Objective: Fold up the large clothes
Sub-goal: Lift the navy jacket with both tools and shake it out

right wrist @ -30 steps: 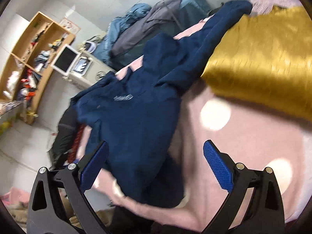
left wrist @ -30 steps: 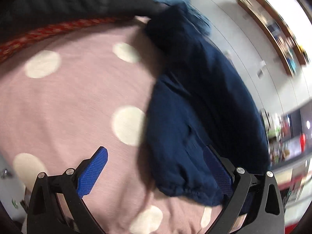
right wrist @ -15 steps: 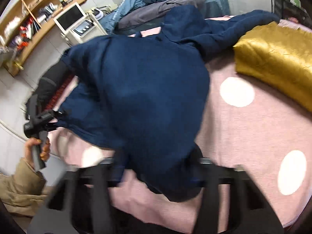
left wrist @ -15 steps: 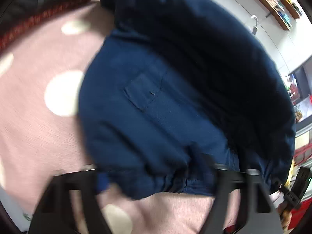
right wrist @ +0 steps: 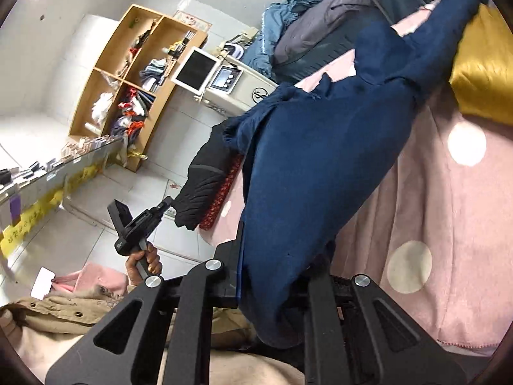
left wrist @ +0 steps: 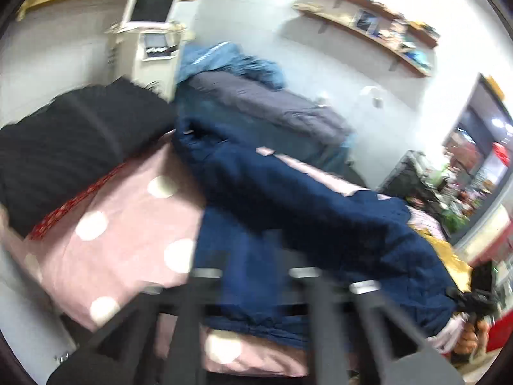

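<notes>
A large navy blue jacket (left wrist: 288,211) lies across a pink bedspread with white dots (left wrist: 121,231). In the blurred left wrist view my left gripper (left wrist: 253,292) is shut on the jacket's hem and lifts it. In the right wrist view my right gripper (right wrist: 275,276) is shut on another part of the jacket's (right wrist: 314,160) lower edge, and the cloth hangs from it over the bedspread (right wrist: 449,211). The left gripper also shows in the right wrist view (right wrist: 138,224), held in a hand off the bed's side.
A folded black garment with a red patterned edge (left wrist: 64,147) lies at the bed's left. A yellow quilted item (right wrist: 481,77) lies at the right. Grey and light blue clothes (left wrist: 250,96) are piled at the far end. A white cabinet with a monitor (right wrist: 224,77) and wooden shelves (right wrist: 134,73) stand beyond.
Both grippers went from open to shut on the jacket's lower edge. Both have since lifted and pulled back, raising the hem off the bedspread.
</notes>
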The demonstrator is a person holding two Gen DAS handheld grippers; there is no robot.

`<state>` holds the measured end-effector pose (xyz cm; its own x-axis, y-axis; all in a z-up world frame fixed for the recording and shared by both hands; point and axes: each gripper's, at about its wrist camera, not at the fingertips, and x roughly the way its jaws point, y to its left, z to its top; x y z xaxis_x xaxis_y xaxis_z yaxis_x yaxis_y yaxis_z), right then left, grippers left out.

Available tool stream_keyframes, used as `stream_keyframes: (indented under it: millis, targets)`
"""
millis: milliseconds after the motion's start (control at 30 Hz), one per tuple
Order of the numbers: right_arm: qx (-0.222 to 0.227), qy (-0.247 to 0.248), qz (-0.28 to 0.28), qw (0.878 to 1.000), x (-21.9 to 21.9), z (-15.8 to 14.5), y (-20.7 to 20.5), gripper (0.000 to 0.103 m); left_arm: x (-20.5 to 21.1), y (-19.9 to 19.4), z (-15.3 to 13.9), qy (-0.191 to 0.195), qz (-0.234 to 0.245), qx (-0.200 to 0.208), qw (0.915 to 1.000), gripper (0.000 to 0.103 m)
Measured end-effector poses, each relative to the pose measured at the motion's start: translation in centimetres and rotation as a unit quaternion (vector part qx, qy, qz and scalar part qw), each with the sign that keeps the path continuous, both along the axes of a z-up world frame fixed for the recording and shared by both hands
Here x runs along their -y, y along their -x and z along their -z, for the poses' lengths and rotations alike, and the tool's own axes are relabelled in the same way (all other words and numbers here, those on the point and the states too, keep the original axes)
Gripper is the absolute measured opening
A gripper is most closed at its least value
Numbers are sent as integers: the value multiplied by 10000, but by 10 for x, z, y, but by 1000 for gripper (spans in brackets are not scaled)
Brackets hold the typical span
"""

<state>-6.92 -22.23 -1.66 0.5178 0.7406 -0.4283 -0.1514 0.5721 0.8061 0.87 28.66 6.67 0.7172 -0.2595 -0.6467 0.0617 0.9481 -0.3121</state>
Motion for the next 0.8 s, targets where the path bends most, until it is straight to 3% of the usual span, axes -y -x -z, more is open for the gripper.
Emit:
stream_keyframes:
  millis: [33, 67, 167, 333, 367, 467, 500, 567, 600, 667, 767, 800]
  targets:
    - [-92, 237, 62, 9997, -2, 4, -2, 14, 0, -7, 11, -50, -140, -97, 9998, 99]
    - [-241, 470, 119, 9985, -5, 11, -4, 14, 0, -14, 27, 18, -134, -119, 9998, 94]
    - [-474, 696, 205, 9962, -10, 23, -7, 14, 14, -40, 78, 258, 192, -418, 9986, 95]
    - [-550, 835, 263, 9946, -16, 32, -9, 14, 34, -76, 164, -218, 147, -1249, 9918, 95]
    - [-552, 839, 269, 9946, -15, 33, -8, 14, 35, -82, 180, -261, 100, -1470, 9887, 93]
    - [-628, 837, 301, 9941, -13, 38, -9, 14, 30, -77, 207, 492, 154, -1665, 9847, 75]
    - [-662, 855, 299, 9937, -12, 40, -7, 14, 30, -75, 207, 488, 71, -1673, 9847, 68]
    - [-767, 921, 293, 9924, -13, 46, -8, 14, 33, -70, 194, 491, 151, -1599, 9858, 32]
    - [-794, 934, 289, 9920, -12, 47, -8, 14, 32, -68, 184, 616, 190, -1506, 9865, 24]
    - [-792, 976, 268, 9917, -14, 46, -9, 14, 26, -55, 143, 1096, 347, -1035, 9880, 19]
    - [-746, 920, 145, 9929, -15, 37, -7, 14, 19, -29, 73, 993, 406, -265, 9939, 16]
    - [-728, 580, 63, 9956, -13, 33, -4, 14, 15, -19, 48, 925, 425, -51, 9948, 16]
